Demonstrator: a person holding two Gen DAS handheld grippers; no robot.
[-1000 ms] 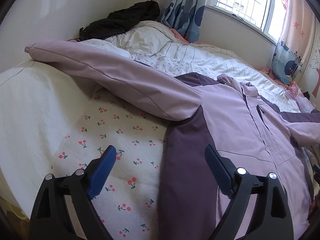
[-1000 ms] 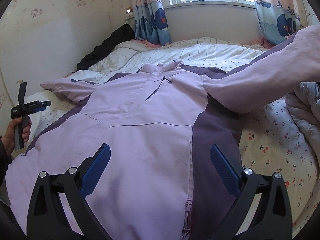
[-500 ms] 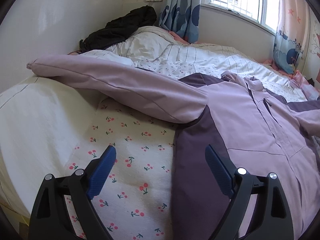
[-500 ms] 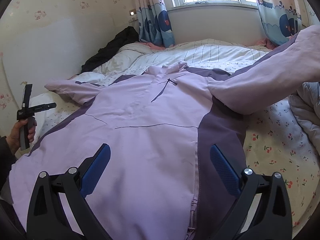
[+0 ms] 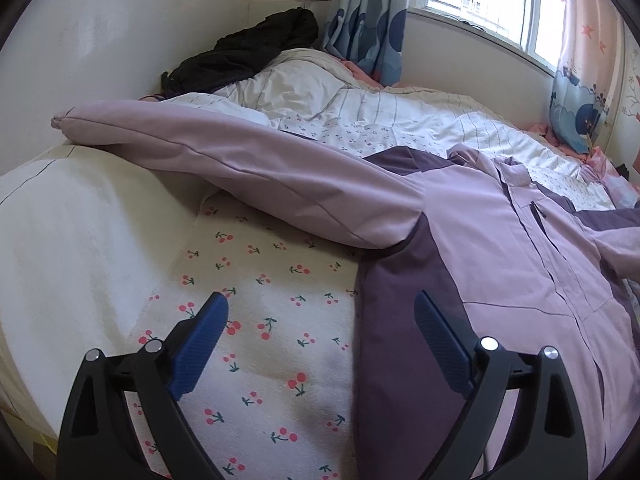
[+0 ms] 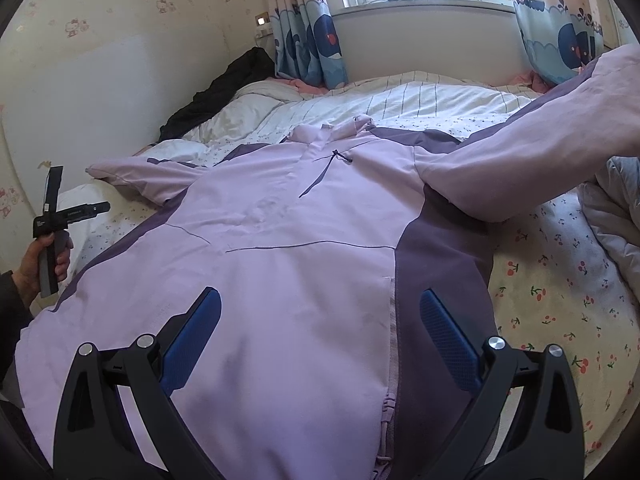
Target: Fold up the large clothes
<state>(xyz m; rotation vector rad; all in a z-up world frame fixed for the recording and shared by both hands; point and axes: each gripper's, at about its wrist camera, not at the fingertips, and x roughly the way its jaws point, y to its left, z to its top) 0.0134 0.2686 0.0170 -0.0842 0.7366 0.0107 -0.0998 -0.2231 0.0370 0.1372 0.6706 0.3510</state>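
The lilac jacket [image 6: 304, 240] lies spread flat, front up, across the cherry-print bed sheet [image 5: 256, 320], filling the middle of the right wrist frame, collar toward the window, one sleeve [image 5: 240, 172] stretching to the upper left in the left wrist frame and the other running off the upper right of the right wrist frame. The left gripper [image 5: 320, 332] hangs low over the jacket's dark purple side panel edge, fingers wide apart and holding nothing. The right gripper [image 6: 320, 328] hovers above the jacket's lower front, fingers likewise spread and empty.
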